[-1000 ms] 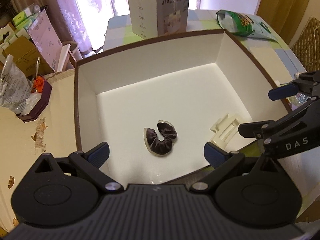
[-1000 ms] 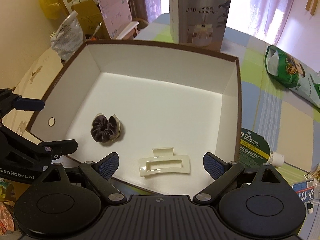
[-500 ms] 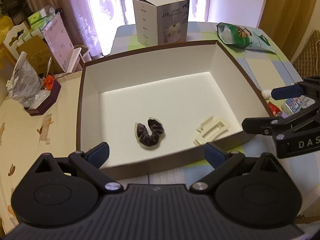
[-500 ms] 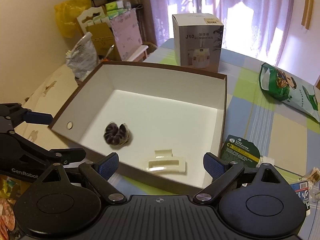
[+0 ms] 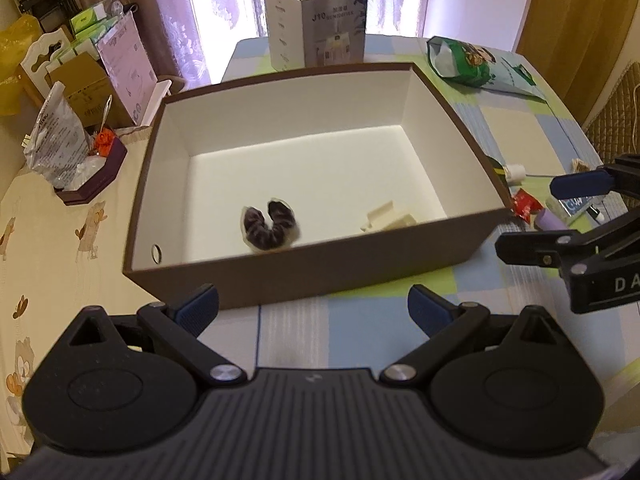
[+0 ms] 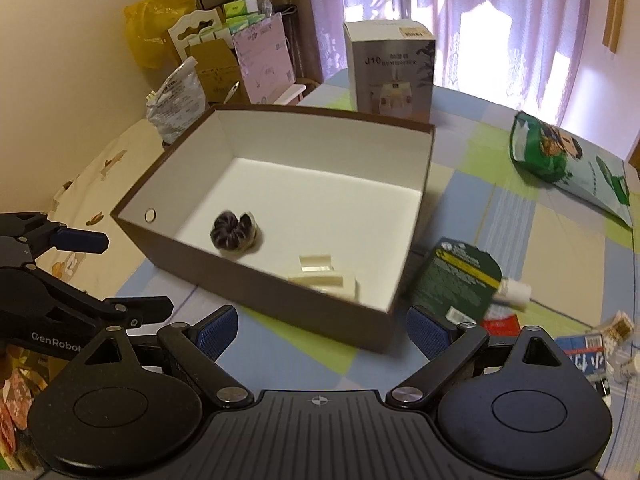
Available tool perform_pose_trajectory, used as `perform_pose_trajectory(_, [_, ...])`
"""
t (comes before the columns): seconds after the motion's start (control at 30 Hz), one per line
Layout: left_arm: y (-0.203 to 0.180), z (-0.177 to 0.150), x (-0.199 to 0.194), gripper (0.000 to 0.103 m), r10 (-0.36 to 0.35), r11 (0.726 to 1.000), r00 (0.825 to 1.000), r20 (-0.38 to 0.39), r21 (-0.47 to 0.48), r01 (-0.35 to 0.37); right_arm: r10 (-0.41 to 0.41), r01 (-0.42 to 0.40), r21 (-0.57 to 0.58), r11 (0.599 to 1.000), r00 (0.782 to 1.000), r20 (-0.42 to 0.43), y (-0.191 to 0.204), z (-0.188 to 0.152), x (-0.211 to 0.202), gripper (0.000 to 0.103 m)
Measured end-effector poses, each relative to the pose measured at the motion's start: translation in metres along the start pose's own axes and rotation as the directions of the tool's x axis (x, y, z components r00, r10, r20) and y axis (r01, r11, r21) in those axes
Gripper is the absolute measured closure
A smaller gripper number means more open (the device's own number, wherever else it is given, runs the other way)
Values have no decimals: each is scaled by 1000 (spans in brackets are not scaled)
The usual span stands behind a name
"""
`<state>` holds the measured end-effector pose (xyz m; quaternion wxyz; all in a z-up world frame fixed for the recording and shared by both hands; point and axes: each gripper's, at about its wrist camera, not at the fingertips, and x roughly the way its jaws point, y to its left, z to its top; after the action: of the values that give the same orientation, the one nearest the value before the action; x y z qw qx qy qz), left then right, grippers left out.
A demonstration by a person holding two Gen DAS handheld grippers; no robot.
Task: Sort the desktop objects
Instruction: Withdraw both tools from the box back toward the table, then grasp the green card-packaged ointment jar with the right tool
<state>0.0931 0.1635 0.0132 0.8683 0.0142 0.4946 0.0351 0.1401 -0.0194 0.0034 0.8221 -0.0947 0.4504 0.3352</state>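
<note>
Both grippers, left gripper (image 5: pixel 312 310) and right gripper (image 6: pixel 322 330), are hovering spread and empty before the box (image 6: pixel 276 294), where a soft scrunchie (image 6: pixel 235 232) and stiff clip (image 6: pixel 326 278) are lying at frame centre, while a light, crinkly pouch (image 6: pixel 460 280) at lower right is probably waiting to be pinched by its edge.

An open brown box (image 5: pixel 304 268) is sitting on the table (image 5: pixel 296 328), its mouth lying unblocked from above. Inside, a dark scrunchie (image 5: pixel 269 229) and a cream hair clip (image 5: pixel 387 219) are occupying the near floor, leaving the far floor bare. A humidifier carton (image 5: pixel 316 26) is standing just beyond the far wall. Small clutter (image 6: pixel 516 312) is crowding the table to the right.
</note>
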Motion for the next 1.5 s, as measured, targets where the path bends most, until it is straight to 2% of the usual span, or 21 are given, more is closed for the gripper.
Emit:
perform_pose_trajectory(0.2, [-19, -9, -1, 4, -6, 1000, 1000, 3, 22, 6, -3, 2, 21, 1000, 1000, 5, -16, -21, -14, 7])
perform_pose_trajectory(0.43, [-51, -20, 4, 4, -55, 995, 998, 6, 84, 55, -33, 34, 89, 995, 999, -10, -44, -57, -30, 7])
perform_pose_trajectory(0.73, [-96, -24, 18, 4, -111, 977, 994, -18, 180, 112, -114, 122, 191, 974, 992, -49, -82, -98, -47, 7])
perform_pose_trajectory(1.07, [-143, -23, 33, 5, -171, 946, 984, -42, 271, 176, -229, 247, 299, 922, 969, -94, -132, -142, -64, 7])
perform_pose_trajectory(1.3, [-176, -21, 41, 6, -200, 927, 979, -49, 313, 205, -262, 281, 344, 896, 960, -100, -165, -158, -71, 7])
perform_pose_trajectory(1.5, [-177, -14, 42, 7, -187, 937, 982, -34, 294, 188, -229, 238, 339, 910, 971, -65, -181, -149, -66, 7])
